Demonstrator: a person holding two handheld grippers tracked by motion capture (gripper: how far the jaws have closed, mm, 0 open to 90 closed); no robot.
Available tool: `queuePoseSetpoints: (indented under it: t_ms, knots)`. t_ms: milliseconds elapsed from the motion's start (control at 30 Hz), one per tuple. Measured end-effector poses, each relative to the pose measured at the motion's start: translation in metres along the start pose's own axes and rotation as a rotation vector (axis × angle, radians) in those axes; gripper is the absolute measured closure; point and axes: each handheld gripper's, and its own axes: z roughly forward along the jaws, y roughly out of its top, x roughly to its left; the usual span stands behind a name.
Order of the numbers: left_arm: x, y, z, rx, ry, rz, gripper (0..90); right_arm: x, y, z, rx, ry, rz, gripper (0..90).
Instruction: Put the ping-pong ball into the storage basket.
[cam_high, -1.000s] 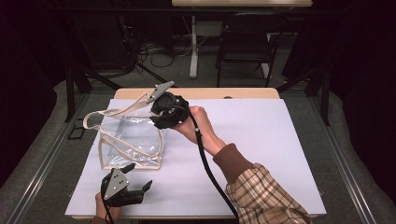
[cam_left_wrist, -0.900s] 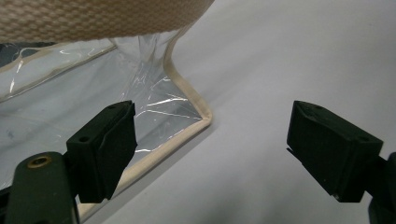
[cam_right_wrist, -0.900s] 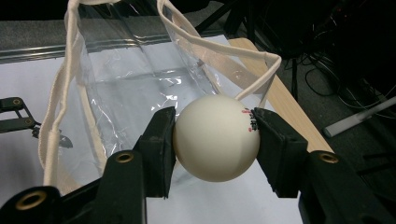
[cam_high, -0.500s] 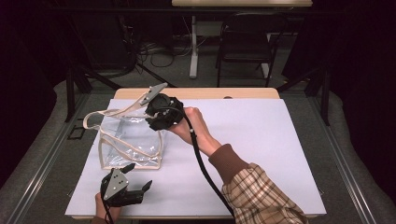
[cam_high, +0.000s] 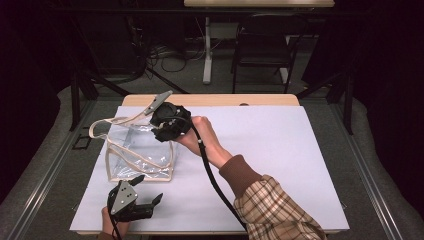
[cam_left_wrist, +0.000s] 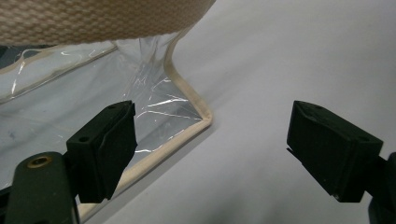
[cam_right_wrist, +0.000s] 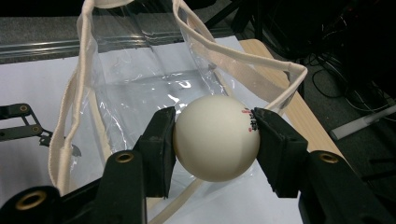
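A clear plastic bag (cam_high: 140, 152) with beige trim and straps stands on the left of the white sheet. My right gripper (cam_high: 161, 129) hovers over the bag's right top edge, shut on a white ball (cam_right_wrist: 216, 137) with small red print. In the right gripper view the bag's open mouth (cam_right_wrist: 135, 79) lies just beyond the ball. My left gripper (cam_high: 148, 189) rests near the front edge, open and holding nothing. In the left gripper view its jaws (cam_left_wrist: 212, 149) stand wide apart, with the bag's near corner (cam_left_wrist: 187, 112) just ahead and a beige strap (cam_left_wrist: 93, 18) above.
A white sheet (cam_high: 280, 150) covers most of the wooden table (cam_high: 225, 100). Beyond the table's far edge stand a chair (cam_high: 260, 45) and a desk leg with cables on a dark floor. My left gripper (cam_right_wrist: 18, 123) appears at the left of the right gripper view.
My right gripper has moved left with the ball, from beside the bag to over its top edge. The left gripper has stayed where it was.
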Motion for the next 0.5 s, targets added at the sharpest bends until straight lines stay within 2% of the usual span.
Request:
queuePoseSetpoints:
  t_ms: [500]
  knots:
    - [0.0,0.0,0.0,-0.001,-0.001,0.0,16.1,0.006,0.002,0.012,0.018,0.014,-0.003,50.9]
